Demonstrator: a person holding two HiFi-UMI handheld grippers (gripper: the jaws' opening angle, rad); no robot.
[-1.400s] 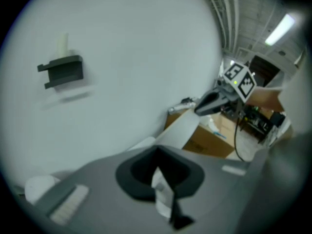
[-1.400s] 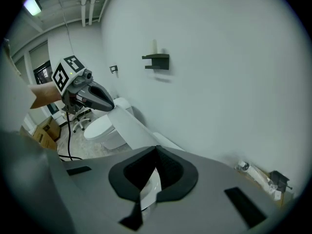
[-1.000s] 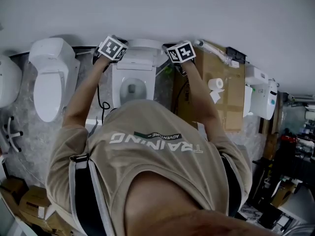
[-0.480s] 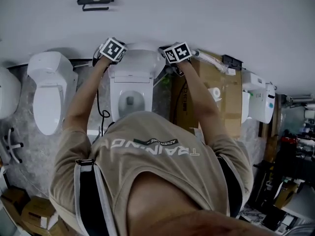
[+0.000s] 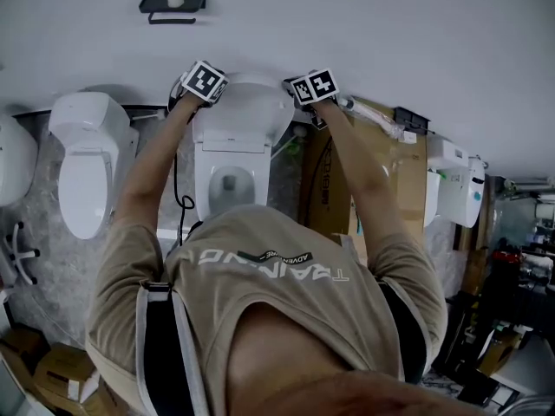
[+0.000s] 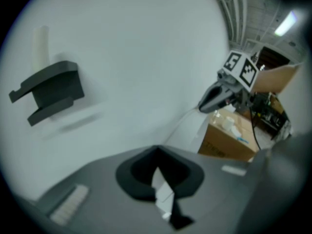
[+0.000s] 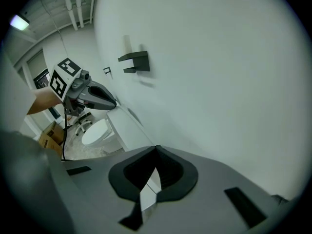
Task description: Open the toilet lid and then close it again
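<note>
The head view looks steeply down from above the person's shoulders, set back from the wall (image 5: pixel 390 24). Each gripper view sits close against that wall: the left one faces along the toilet lid (image 5: pixel 244 107) toward the right hand-held gripper (image 6: pixel 202 105), the right one back toward the left hand-held gripper (image 7: pixel 113 103). All three share the black shelf (image 5: pixel 173 4)

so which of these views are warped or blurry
head view: even flat light, sharp, the white upright toilet lid clear; left gripper view: heavy fisheye, dark corners, the black wall shelf softly blurred; right gripper view: same fisheye and vignette, crisper
</note>
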